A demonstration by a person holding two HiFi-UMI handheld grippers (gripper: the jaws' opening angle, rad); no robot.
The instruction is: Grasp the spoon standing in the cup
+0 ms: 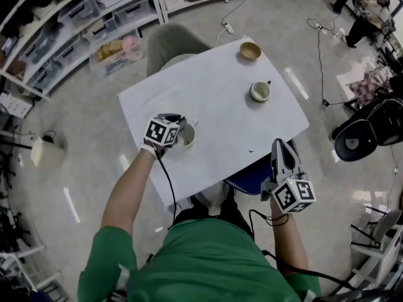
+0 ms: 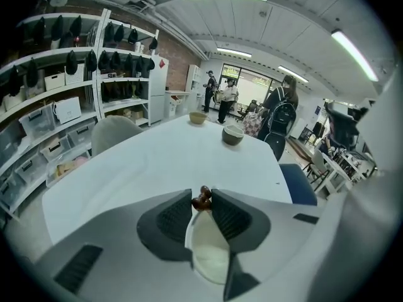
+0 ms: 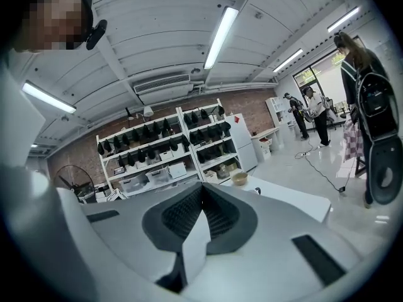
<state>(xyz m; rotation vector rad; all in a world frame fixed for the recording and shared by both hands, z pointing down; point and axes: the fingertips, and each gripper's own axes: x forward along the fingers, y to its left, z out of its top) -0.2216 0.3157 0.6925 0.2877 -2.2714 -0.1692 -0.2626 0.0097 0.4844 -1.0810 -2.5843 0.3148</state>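
Firstly, left of the white table (image 1: 214, 99): shelving (image 1: 75, 24) stocked with clear storage bins.

Table's near left corner: the left gripper (image 1: 179, 123), angled downward over a white cup (image 1: 187, 136). Its jaws are clamped on the brown handle tip of the spoon (image 2: 202, 199), with a ribbed pad against each side. The spoon stands upright in the cup, and the cup's pale inside (image 2: 208, 250) shows below the pads.

Beyond the table's far edge: a grey chair (image 1: 173, 43), pushed up against it.

Table's far corner: a tan bowl (image 1: 250, 51), well apart from the cup.

Table's right side, nearer than the bowl: a pale mug (image 1: 260, 91) with a dark handle, standing upright.

Under the table's near edge: a blue chair (image 1: 249, 178), partly hidden.

Off the table's near right edge: the right gripper (image 1: 281, 145), held clear of the tabletop. Its jaws are closed together, pad against pad, with nothing between them (image 3: 201, 190).
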